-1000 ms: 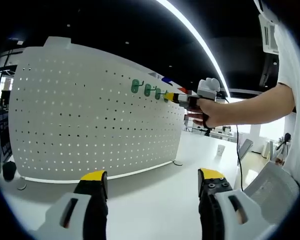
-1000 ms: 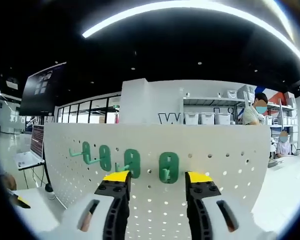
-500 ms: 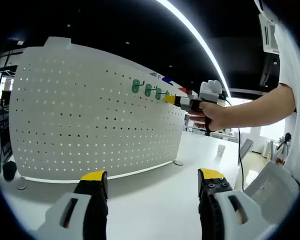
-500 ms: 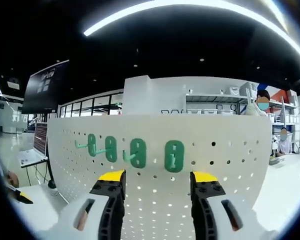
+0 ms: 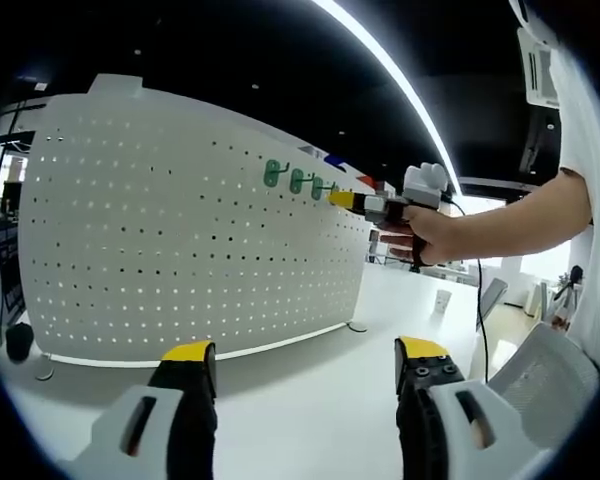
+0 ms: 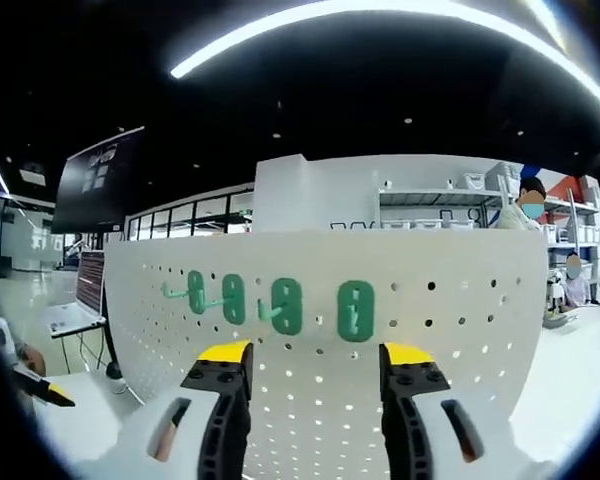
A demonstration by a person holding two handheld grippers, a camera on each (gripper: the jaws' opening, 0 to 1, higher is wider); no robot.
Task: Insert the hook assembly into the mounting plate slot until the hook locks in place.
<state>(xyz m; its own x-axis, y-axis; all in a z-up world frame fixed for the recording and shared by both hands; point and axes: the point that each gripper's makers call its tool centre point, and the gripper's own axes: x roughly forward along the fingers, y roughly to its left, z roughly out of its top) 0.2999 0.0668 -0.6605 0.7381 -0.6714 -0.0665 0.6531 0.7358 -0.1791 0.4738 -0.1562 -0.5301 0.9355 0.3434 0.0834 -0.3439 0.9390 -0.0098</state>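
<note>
A white table (image 5: 310, 400) carries an upright white pegboard (image 5: 180, 230), standing on small round feet (image 5: 356, 326). A dark object (image 5: 18, 340) rests at its far left end.

Ceiling: dark ceiling (image 6: 310, 90), across the top of both views.
Light: long bright strip light (image 6: 400, 12) arcing along the upper frame; another strip light (image 5: 390, 70) runs diagonally at upper right.
Windows: row of dark-framed windows (image 6: 195, 222), centre left.
Shelving: white shelves (image 6: 450, 200) with bins, right of centre.
Counter: white counter (image 5: 310, 400), lower centre.
Chair: grey mesh chair (image 5: 545, 375), lower right.
</note>
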